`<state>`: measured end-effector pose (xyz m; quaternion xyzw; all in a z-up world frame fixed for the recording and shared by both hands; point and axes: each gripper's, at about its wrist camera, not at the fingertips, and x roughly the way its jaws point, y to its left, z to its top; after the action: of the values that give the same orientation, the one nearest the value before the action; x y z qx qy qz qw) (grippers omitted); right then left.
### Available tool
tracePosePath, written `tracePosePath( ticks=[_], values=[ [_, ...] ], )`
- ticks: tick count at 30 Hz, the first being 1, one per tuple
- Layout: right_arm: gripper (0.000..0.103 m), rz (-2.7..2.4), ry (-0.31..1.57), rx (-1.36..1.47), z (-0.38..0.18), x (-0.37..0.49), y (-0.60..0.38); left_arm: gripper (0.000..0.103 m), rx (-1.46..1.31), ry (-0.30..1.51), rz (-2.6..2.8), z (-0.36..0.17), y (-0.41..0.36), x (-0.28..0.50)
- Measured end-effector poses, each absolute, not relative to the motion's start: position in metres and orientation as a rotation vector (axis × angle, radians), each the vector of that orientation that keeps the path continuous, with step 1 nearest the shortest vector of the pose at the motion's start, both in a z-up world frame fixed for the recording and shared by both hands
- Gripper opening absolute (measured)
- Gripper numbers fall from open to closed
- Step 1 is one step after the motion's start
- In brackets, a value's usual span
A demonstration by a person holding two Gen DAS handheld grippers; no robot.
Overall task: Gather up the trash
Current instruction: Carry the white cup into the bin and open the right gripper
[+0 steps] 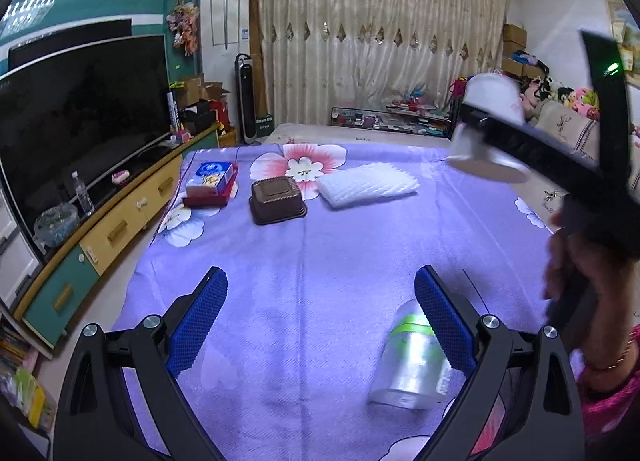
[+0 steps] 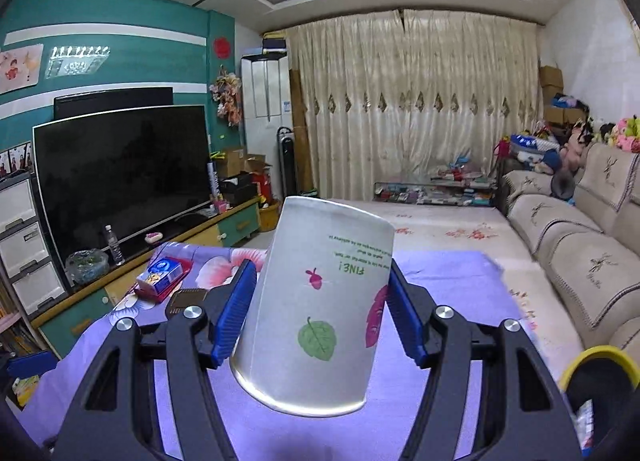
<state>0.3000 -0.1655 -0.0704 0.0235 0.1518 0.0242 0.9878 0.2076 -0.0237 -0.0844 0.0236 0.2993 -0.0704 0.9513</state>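
Note:
My right gripper is shut on a white paper cup with leaf prints, held upside down above the purple cloth. The cup also shows in the left wrist view, lifted at the right. My left gripper is open and empty above the cloth. A clear plastic bottle with a green band lies on the cloth just inside its right finger. Farther off lie a brown plastic tray, a white foam net and a blue box on a red box.
A TV on a low cabinet runs along the left. A beige sofa stands on the right. A yellow-rimmed bin sits at the lower right of the right wrist view. Curtains hang at the back.

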Motion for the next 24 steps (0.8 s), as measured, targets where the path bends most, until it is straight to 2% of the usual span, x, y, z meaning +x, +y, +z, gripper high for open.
tracePosePath(
  ticks=[7,13,18,24],
  values=[
    [0.061,-0.025,0.322,0.094,-0.044,0.247,-0.239,0.093,0.064,0.594,-0.153,-0.077,-0.035,0.202],
    [0.062,-0.228,0.341,0.085,-0.046,0.194,-0.329,0.093,0.082,0.569,-0.174,-0.066,-0.052,0.193],
    [0.062,-0.375,0.415,0.127,-0.075,0.169,-0.406,0.093,0.099,0.558,-0.186,-0.059,-0.067,0.186],
    [0.063,-0.459,0.562,0.167,-0.137,0.175,-0.469,0.093,0.118,0.574,-0.199,-0.058,-0.084,0.181]
  ],
)
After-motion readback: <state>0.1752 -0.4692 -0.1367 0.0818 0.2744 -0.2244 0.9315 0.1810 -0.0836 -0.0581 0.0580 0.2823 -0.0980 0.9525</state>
